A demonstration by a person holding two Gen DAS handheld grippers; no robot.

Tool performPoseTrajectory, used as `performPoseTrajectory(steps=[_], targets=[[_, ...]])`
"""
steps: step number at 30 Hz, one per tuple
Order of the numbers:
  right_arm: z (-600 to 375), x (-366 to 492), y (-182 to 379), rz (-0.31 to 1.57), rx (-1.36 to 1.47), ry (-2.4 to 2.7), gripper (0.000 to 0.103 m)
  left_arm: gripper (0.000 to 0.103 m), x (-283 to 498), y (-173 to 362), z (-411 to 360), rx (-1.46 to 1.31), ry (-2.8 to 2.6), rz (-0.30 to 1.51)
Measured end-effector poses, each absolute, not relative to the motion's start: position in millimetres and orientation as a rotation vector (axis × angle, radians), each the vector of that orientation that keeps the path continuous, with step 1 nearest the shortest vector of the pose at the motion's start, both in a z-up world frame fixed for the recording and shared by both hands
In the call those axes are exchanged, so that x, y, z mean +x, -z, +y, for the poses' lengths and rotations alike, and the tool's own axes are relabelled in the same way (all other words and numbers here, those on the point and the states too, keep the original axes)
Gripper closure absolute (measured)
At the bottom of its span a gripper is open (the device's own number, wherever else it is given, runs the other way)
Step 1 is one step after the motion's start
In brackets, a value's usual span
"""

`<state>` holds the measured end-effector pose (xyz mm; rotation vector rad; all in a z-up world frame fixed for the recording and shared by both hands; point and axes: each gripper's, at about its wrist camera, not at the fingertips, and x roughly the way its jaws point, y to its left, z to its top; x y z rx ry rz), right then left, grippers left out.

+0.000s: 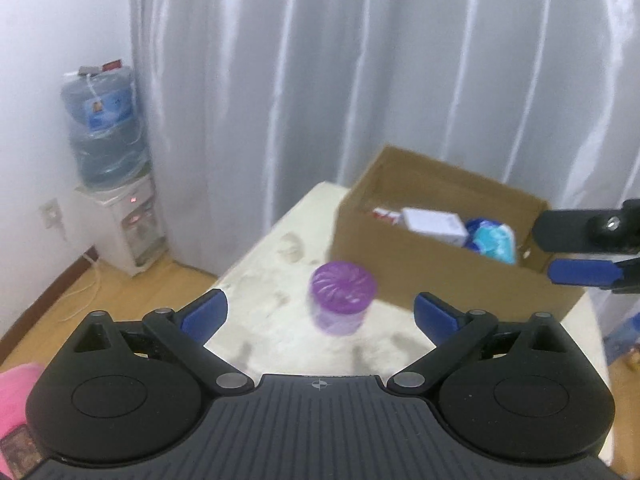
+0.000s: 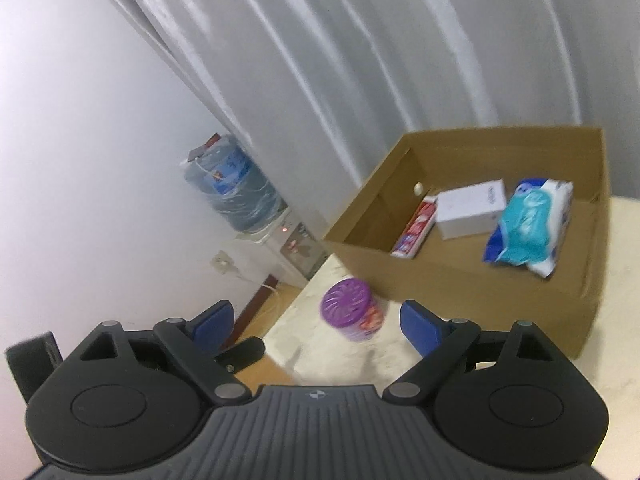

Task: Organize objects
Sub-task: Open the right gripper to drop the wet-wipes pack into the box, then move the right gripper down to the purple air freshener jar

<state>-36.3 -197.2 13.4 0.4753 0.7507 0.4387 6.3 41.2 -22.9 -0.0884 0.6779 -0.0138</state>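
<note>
While both views are smeared enough that I trust outlines more than details, I start at the far left, where a water dispenser [image 1: 120, 216] stands in the corner against the curtain, off the table and no concern. Coming right, my left gripper [image 1: 320, 312] hangs over the near end of the table [image 1: 256, 264] with its blue pads spread wide and nothing between them; the purple canister [image 1: 342, 298] stands upright on the table just ahead of that gap, beside the near wall of the cardboard box [image 1: 444, 268] but, as far as I can tell, not touching it. My right gripper [image 2: 314, 320] is equally wide apart and empty, and it frames the same canister from the other side, so the first risk I see is both tools converging on one object and clashing. The second is a pad clipping the canister's round side before closing, which could tip or roll it toward the table's left edge, which lies close. Further right, the box already holds a red tube [image 2: 414, 230], a white carton [image 2: 470, 208] and a blue wipes pack [image 2: 528, 228]; I judge a low carry could snag the box wall.
</note>
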Motion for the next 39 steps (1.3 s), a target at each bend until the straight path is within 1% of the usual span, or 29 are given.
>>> performPoseTrajectory(steps=[9, 17, 20, 25, 26, 27, 30, 32, 34, 35, 37, 39], targets=[[-183.7, -20.0, 7.8, 0.803, 0.531, -0.418, 0.01, 0.003, 12.8, 40.5, 41.8, -0.017, 0.027, 0.698], [-180.3, 17.8, 54.0, 0.878, 0.632, -0.388, 0.012, 0.003, 37.1, 70.3, 27.8, 0.035, 0.104, 0.73], [-178.3, 34.5, 71.5, 0.89, 0.659, -0.368, 0.017, 0.005, 49.6, 79.2, 23.8, 0.06, 0.123, 0.725], [-173.4, 57.0, 101.2, 0.91, 0.707, -0.35, 0.032, 0.012, 73.5, 92.4, 21.3, 0.084, 0.157, 0.75], [-171.7, 59.6, 105.6, 0.907, 0.716, -0.352, 0.033, 0.017, 76.6, 94.6, 21.8, 0.075, 0.163, 0.761], [-169.8, 61.6, 108.9, 0.898, 0.722, -0.361, 0.034, 0.019, 79.4, 96.2, 23.5, 0.058, 0.175, 0.767], [-163.1, 68.5, 115.2, 0.901, 0.722, -0.371, 0.037, 0.02, 84.7, 101.4, 24.6, 0.042, 0.201, 0.788], [-158.9, 74.0, 121.7, 0.92, 0.719, -0.366, 0.039, 0.024, 88.0, 105.4, 23.1, 0.053, 0.202, 0.804], [-156.6, 78.2, 127.1, 0.936, 0.725, -0.368, 0.046, 0.026, 90.4, 108.0, 23.8, 0.039, 0.212, 0.825], [-155.6, 79.3, 128.8, 0.942, 0.727, -0.369, 0.047, 0.028, 91.4, 109.0, 24.8, 0.024, 0.219, 0.833], [-153.8, 80.7, 130.7, 0.952, 0.725, -0.368, 0.054, 0.033, 92.1, 108.7, 26.4, -0.011, 0.237, 0.848], [-152.5, 80.5, 129.3, 0.96, 0.711, -0.361, 0.057, 0.033, 92.2, 106.6, 26.4, -0.021, 0.234, 0.853]])
